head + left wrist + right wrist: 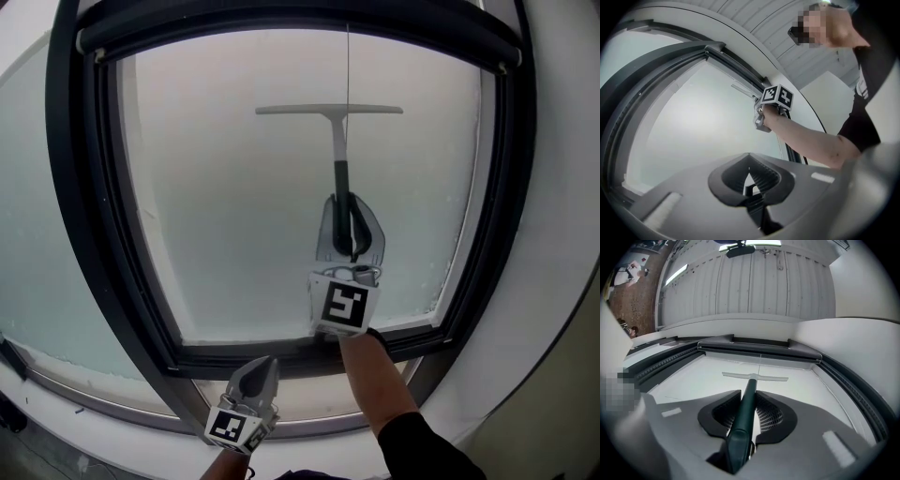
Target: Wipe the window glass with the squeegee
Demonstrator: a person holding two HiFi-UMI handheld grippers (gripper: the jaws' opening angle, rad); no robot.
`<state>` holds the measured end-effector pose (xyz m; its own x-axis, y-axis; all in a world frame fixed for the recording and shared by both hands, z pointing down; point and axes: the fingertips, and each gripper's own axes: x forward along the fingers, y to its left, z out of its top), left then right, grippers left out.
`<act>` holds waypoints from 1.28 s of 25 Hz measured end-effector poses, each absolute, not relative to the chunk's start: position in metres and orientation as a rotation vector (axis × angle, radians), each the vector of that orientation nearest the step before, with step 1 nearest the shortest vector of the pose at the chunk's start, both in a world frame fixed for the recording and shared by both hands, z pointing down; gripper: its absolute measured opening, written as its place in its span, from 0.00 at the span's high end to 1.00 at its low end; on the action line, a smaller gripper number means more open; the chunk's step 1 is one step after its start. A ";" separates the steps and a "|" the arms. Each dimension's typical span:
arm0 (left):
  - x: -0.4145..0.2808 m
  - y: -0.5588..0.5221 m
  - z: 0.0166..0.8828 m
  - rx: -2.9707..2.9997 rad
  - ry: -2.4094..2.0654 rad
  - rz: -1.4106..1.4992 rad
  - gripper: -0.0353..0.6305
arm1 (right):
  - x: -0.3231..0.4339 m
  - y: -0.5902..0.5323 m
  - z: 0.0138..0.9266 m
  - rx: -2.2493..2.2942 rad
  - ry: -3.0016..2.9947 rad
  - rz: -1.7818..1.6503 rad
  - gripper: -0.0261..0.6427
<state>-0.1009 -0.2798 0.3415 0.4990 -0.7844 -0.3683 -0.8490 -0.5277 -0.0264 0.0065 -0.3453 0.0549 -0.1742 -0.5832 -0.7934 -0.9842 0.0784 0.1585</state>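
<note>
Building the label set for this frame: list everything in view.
window glass: 1, pale frosted, fills the frame
window frame: 1, dark, around the glass
squeegee: 1, pale blade and dark green handle, blade high on the glass
cord: 1, thin, hanging from the top in front of the glass
right hand-held gripper: 1, grey, shut on the squeegee handle
left hand-held gripper: 1, grey, shut and empty, below the window's lower edge
forearm: 1, black-sleeved, behind the right hand-held gripper

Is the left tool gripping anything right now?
No, the left tool is shut with nothing between its jaws; the right tool holds the squeegee.
</note>
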 end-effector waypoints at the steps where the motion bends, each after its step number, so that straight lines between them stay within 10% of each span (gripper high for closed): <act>1: -0.102 -0.281 0.343 -2.543 1.394 0.462 0.95 | 0.006 -0.349 0.053 -1.557 1.824 0.949 0.81; 32: -0.086 -0.273 0.365 -2.615 1.345 0.422 0.95 | 0.012 -0.346 0.119 -1.608 1.933 0.828 0.81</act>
<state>-0.0861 -0.2733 0.3651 0.5529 -0.7670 -0.3256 -0.8155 -0.5784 -0.0223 0.0123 -0.3463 0.1190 -0.1869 -0.6856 -0.7036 -0.9823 0.1227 0.1414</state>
